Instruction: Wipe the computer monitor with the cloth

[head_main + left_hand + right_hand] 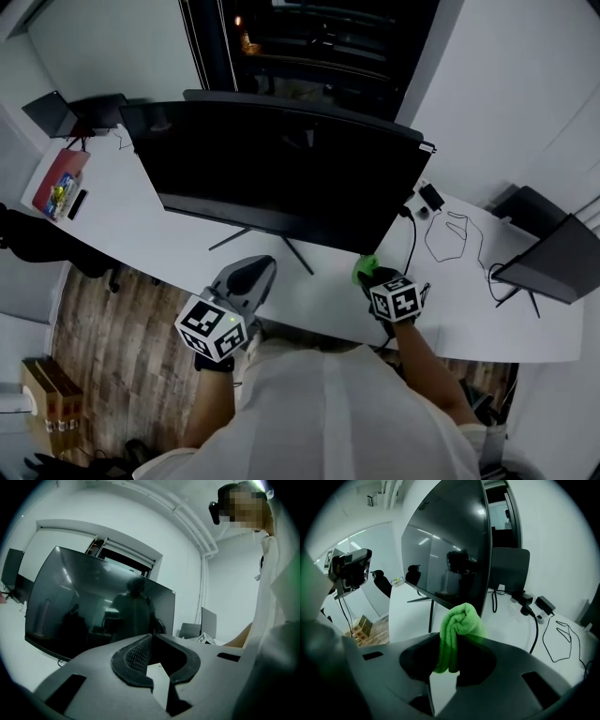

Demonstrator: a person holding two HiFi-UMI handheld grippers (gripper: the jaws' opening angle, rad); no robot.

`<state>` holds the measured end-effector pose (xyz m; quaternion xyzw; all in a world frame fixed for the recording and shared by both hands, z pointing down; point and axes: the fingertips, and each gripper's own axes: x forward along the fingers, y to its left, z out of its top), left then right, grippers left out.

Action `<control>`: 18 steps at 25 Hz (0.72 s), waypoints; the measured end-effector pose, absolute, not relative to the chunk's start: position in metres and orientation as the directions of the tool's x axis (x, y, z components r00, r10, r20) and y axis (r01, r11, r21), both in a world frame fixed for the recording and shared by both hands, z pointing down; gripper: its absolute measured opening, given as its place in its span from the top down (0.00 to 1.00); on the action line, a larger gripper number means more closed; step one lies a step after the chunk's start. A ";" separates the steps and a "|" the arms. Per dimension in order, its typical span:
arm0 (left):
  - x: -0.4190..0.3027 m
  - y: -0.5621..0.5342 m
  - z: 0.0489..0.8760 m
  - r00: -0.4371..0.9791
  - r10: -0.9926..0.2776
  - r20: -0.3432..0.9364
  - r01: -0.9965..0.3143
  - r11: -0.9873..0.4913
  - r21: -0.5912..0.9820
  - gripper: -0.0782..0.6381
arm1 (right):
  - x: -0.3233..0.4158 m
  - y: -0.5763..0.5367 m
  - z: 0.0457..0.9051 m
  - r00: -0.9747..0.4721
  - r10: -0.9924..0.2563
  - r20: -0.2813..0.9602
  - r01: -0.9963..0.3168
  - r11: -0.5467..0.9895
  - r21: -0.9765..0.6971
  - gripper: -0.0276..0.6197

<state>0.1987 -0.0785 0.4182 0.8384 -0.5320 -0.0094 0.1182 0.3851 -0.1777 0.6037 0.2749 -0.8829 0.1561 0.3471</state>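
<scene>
A wide black monitor (pixel 281 169) stands switched off on the white desk (pixel 178 267), on thin legs. My right gripper (pixel 367 274) is below the screen's lower right corner, shut on a bunched green cloth (pixel 365 268). In the right gripper view the cloth (pixel 459 623) sticks up from between the jaws of my right gripper (pixel 451 644), with the monitor (pixel 450 550) a short way ahead. My left gripper (pixel 251 274) hovers at the desk's front edge before the monitor's stand. Its jaws meet at the tips with nothing between them (pixel 151 638), and the monitor (pixel 93 611) fills the view ahead.
Black cables (pixel 455 234) and a power adapter (pixel 431 197) lie on the desk right of the monitor. A dark laptop-like device (pixel 548 253) stands at the far right. A red case (pixel 58 178) lies at the far left. A cardboard box (pixel 47 394) sits on the wooden floor.
</scene>
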 end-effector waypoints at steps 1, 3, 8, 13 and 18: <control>0.195 -0.079 0.418 0.432 -0.895 0.112 -0.891 -0.405 0.206 0.84 | 0.382 -0.178 0.603 -0.608 -0.377 0.698 -0.593 0.801 -0.083 0.85; 0.188 -0.081 0.418 0.431 -0.895 0.116 -0.892 -0.402 0.208 0.84 | 0.378 -0.181 0.602 -0.605 -0.380 0.700 -0.594 0.800 -0.079 0.85; 0.169 -0.089 0.420 0.449 -0.884 0.128 -0.883 -0.418 0.215 0.84 | 0.361 -0.184 0.605 -0.595 -0.391 0.702 -0.612 0.787 -0.081 0.85; 0.134 -0.093 0.425 0.460 -0.878 0.134 -0.877 -0.425 0.225 0.84 | 0.325 -0.183 0.608 -0.587 -0.401 0.704 -0.604 0.795 -0.051 0.85; 0.097 -0.101 0.429 0.465 -0.876 0.129 -0.872 -0.428 0.237 0.84 | 0.297 -0.183 0.612 -0.567 -0.405 0.718 -0.612 0.790 -0.037 0.85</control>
